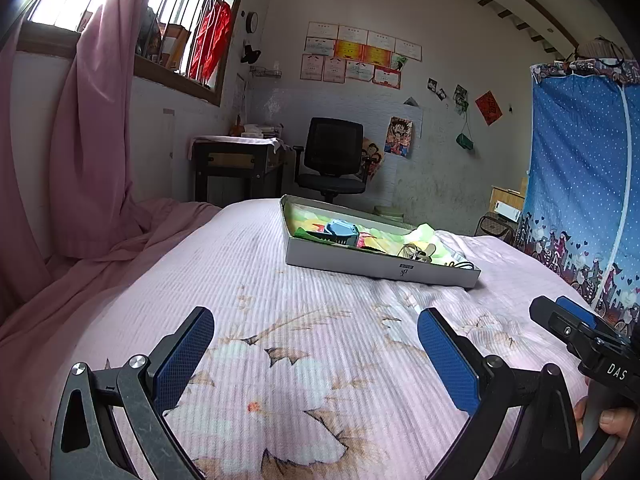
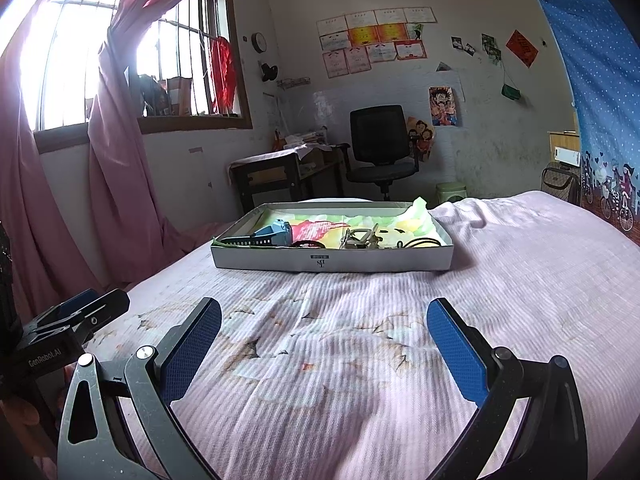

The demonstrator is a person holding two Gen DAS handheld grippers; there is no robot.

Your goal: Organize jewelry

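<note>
A shallow white box [image 1: 376, 265] lies on the bed, lined with colourful paper; it also shows in the right wrist view [image 2: 332, 259]. Inside lie a blue watch [image 1: 340, 232] [image 2: 268, 234], metal jewelry pieces [image 1: 414, 252] [image 2: 360, 238] and a dark cord loop [image 2: 422, 243]. My left gripper [image 1: 316, 344] is open and empty above the bedspread, well short of the box. My right gripper [image 2: 324, 340] is open and empty too, also short of the box. The right gripper also shows at the right edge of the left wrist view [image 1: 568, 316], and the left gripper at the left edge of the right wrist view [image 2: 92, 304].
The bed [image 1: 280, 320] has a pink floral ribbed cover. Pink curtains [image 1: 88, 140] hang at the left by a barred window. A desk [image 1: 236, 168] and black office chair [image 1: 332, 156] stand behind the bed. A blue dotted fabric wardrobe [image 1: 580, 180] is at the right.
</note>
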